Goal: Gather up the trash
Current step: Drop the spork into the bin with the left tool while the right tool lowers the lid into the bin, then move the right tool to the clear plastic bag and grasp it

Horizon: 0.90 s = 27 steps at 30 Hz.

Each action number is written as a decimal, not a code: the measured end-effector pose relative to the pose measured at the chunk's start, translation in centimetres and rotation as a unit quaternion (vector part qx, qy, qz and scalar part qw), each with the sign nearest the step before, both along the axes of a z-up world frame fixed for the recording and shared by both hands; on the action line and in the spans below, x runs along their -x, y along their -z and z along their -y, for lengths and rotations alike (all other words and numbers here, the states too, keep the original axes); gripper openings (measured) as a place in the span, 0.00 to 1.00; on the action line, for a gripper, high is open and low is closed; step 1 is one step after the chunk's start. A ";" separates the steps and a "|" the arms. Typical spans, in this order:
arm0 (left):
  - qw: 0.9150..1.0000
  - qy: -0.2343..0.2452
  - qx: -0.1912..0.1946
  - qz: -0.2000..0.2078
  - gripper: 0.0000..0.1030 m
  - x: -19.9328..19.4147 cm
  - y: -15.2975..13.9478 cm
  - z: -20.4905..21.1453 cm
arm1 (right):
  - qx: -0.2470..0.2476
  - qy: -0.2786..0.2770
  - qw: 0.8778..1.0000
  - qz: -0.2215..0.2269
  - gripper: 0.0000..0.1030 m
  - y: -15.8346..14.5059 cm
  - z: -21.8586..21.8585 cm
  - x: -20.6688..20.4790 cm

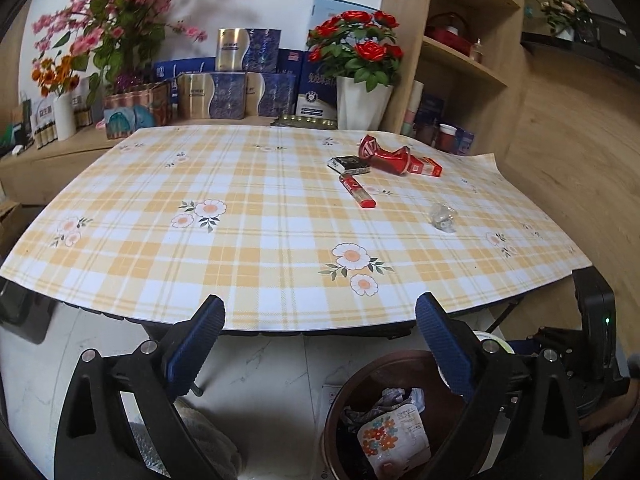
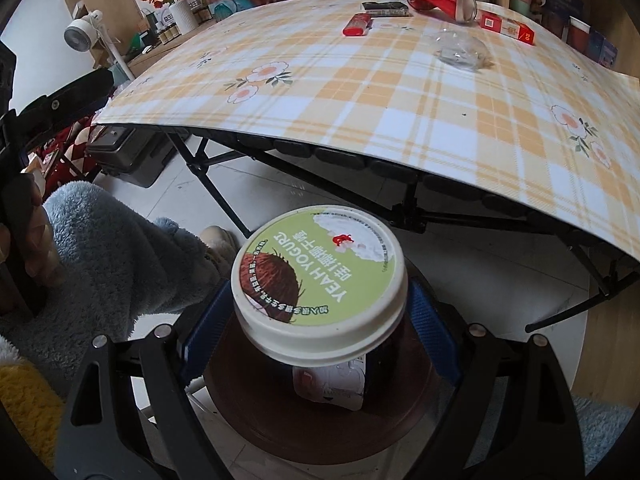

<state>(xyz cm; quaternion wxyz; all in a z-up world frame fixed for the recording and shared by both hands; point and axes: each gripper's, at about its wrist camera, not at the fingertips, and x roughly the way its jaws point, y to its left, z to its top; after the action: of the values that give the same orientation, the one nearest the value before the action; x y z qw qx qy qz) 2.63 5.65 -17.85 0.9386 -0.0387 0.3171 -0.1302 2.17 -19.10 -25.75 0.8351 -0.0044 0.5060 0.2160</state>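
Checked desk ahead; right gripper fingers clamp the light, stiff yogurt tub by its sides above the bin; left gripper fingers spread, empty.

bin rim partly hidden by yogurt tub
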 end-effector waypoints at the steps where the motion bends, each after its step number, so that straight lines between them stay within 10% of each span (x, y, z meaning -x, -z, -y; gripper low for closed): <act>1: 1.000 0.000 0.002 0.000 0.91 0.0 0.0 0.0 | -0.002 0.001 1.000 0.000 0.83 0.0 0.1 0.0; 27: 1.000 -0.002 -0.009 -0.001 0.91 -0.1 0.3 0.6 | -0.009 0.046 0.999 0.019 0.94 -1.0 1.7 -0.2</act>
<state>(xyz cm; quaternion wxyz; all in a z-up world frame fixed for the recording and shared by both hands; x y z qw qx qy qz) 2.78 5.10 -18.11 0.9389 -0.0305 0.3191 -0.1258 2.34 -20.77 -24.76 0.8536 0.0222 0.4875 0.1821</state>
